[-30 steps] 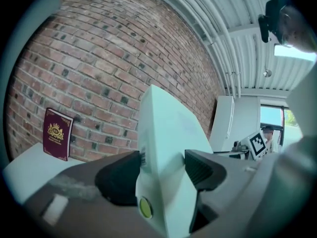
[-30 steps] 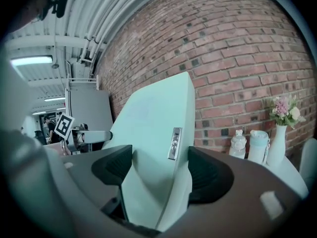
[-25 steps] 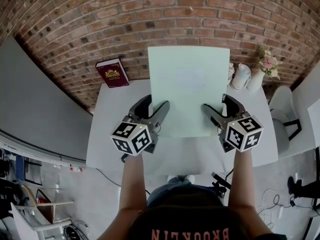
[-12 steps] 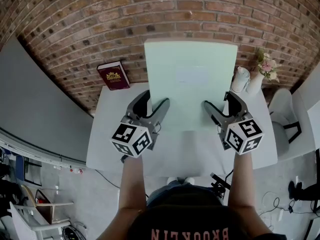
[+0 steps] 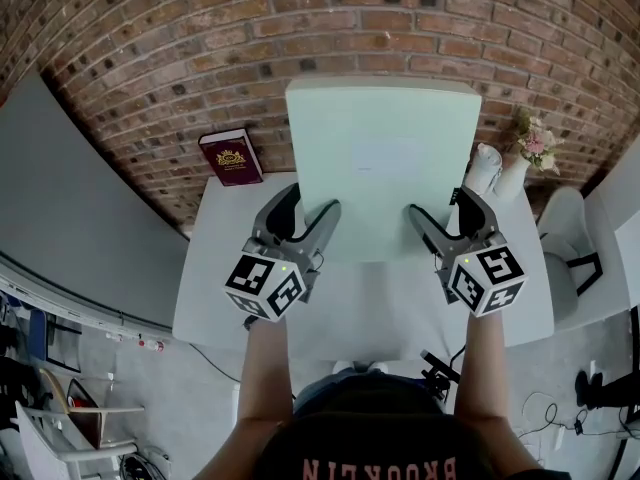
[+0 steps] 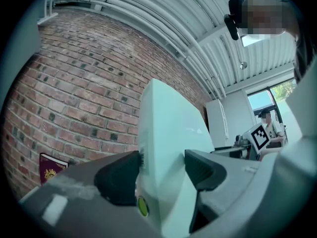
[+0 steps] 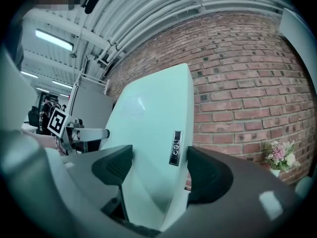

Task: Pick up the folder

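Observation:
A thick pale green folder hangs above the white table, gripped at its near corners by both grippers. My left gripper is shut on its left edge and my right gripper is shut on its right edge. In the left gripper view the folder fills the gap between the dark pads of that gripper. In the right gripper view the folder, with a small label holder on its spine, is clamped in that gripper in the same way.
A dark red book lies at the table's far left corner by the brick wall. White jugs and a vase of flowers stand at the far right. A white chair sits off the table's right side.
Both grippers have risen with the folder held between them. It now looks larger and covers more of the brick wall.

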A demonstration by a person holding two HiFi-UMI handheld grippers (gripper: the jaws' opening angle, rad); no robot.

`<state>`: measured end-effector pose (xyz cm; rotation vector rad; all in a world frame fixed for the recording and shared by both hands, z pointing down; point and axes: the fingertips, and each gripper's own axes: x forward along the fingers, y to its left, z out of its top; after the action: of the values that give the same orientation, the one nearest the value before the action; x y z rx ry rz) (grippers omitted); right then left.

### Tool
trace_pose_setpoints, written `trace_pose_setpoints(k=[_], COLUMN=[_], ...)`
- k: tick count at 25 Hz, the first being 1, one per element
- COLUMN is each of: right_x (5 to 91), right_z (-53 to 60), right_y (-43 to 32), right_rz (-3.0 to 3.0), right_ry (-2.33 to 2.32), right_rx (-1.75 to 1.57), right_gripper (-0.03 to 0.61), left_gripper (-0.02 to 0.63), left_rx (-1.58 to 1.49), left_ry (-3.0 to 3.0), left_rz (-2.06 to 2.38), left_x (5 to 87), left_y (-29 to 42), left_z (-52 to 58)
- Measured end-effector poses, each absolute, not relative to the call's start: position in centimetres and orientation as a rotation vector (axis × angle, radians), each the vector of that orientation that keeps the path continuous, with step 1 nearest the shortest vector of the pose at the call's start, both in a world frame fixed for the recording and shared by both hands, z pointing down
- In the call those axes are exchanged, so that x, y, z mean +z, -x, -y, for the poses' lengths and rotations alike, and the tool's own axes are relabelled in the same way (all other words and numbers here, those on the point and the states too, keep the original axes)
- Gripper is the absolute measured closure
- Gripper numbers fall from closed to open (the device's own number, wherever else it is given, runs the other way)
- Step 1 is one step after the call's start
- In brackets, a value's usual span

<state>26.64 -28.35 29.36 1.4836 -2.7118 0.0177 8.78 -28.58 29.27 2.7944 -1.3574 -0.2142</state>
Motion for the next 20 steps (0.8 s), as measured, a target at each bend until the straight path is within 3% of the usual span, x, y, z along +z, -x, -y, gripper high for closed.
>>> trace_pose_setpoints(k=[20], right_x=[28.5], right_z=[28.5], right_y=[-26.4], right_rz=[2.700], right_ry=[-1.515], right_rx=[-0.005], right_gripper=[0.235], left_gripper=[0.318], left_rx=[-0.248], left_ry=[-2.817], left_rz=[1.359], left_x=[28.1], left_y=[-8.6], left_z=[29.0])
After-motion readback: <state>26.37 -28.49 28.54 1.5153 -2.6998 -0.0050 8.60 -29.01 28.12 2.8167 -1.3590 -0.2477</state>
